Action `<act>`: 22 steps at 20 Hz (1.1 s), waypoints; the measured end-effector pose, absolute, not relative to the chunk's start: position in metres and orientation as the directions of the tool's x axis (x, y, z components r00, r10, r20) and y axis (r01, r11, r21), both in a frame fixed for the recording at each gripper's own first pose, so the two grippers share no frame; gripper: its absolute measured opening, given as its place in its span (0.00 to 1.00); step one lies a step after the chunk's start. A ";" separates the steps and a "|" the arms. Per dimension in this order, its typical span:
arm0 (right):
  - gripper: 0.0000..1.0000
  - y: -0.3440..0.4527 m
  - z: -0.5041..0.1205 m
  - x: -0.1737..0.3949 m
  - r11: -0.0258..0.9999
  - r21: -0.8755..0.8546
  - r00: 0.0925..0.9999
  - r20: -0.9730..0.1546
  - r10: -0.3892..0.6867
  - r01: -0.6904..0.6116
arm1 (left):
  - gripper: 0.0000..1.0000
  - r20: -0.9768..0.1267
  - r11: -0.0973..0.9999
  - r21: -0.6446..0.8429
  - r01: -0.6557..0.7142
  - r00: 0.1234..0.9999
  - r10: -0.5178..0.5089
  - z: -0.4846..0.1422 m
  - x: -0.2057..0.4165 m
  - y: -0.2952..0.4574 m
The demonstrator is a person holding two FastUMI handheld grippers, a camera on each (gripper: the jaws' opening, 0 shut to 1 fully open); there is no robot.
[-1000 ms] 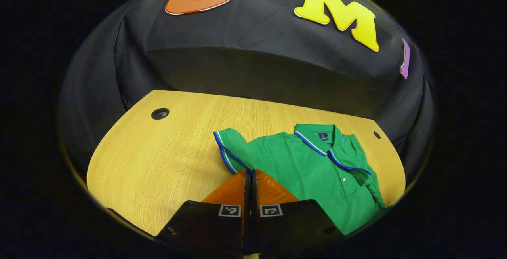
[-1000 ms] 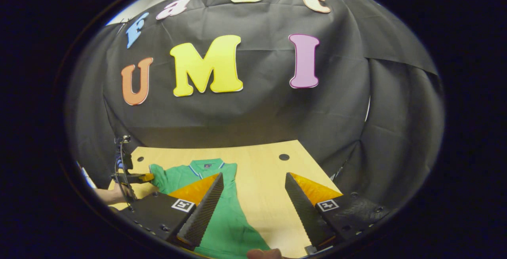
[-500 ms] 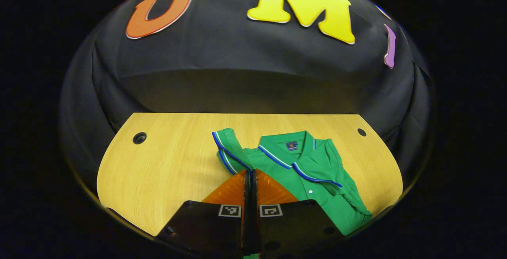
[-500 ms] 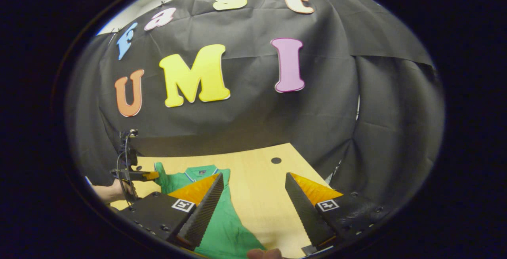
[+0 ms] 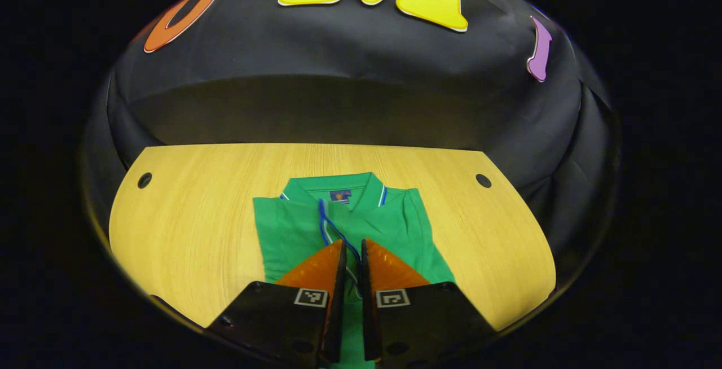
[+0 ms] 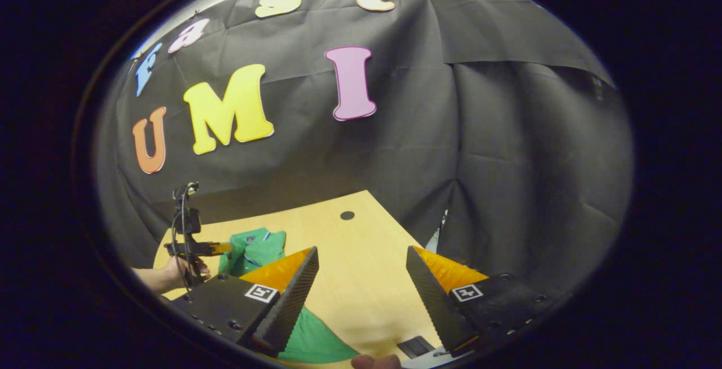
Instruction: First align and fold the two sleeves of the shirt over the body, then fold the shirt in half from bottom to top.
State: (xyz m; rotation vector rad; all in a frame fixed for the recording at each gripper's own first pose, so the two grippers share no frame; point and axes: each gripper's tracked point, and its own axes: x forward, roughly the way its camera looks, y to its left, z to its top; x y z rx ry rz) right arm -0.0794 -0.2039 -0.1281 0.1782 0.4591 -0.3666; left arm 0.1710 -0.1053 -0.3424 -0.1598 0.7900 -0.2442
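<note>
Polo shirt [image 5: 293, 228]: desk [image 5: 192, 228] centre, 12 o'clock of left tool [image 5: 351, 250], nearly closed around sleeve trim [image 5: 333, 233]. Right tool [image 6: 361, 279]: spread, empty. Risk: early release skews sleeve fold.

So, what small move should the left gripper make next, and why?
Probably open the left gripper and let the sleeve drop. Its blue-trimmed edge already lies across the body of the green shirt, below the collar, and runs into the narrow gap between the fingers. The right gripper is wide open above the table, holding nothing.
</note>
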 end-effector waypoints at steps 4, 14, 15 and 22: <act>0.96 -0.198 -0.123 -0.074 0.935 0.077 0.847 -0.454 -0.277 0.347 | 0.89 -0.653 0.971 -0.199 0.134 0.721 -0.233 -0.323 0.170 -0.096; 0.96 -0.143 -0.118 -0.043 0.994 0.033 0.906 -0.415 -0.082 0.106 | 0.98 -0.498 0.995 -0.056 0.079 0.862 -0.097 -0.226 0.125 -0.022; 0.96 -0.138 -0.119 -0.040 0.997 0.025 0.912 -0.407 -0.054 0.071 | 1.00 -0.485 0.996 -0.041 0.075 0.870 -0.086 -0.215 0.114 -0.014; 0.93 -0.110 -0.146 -0.041 0.993 -0.029 0.894 -0.438 0.089 -0.113 | 0.97 -0.418 1.000 0.013 0.011 0.908 -0.005 -0.176 0.033 0.028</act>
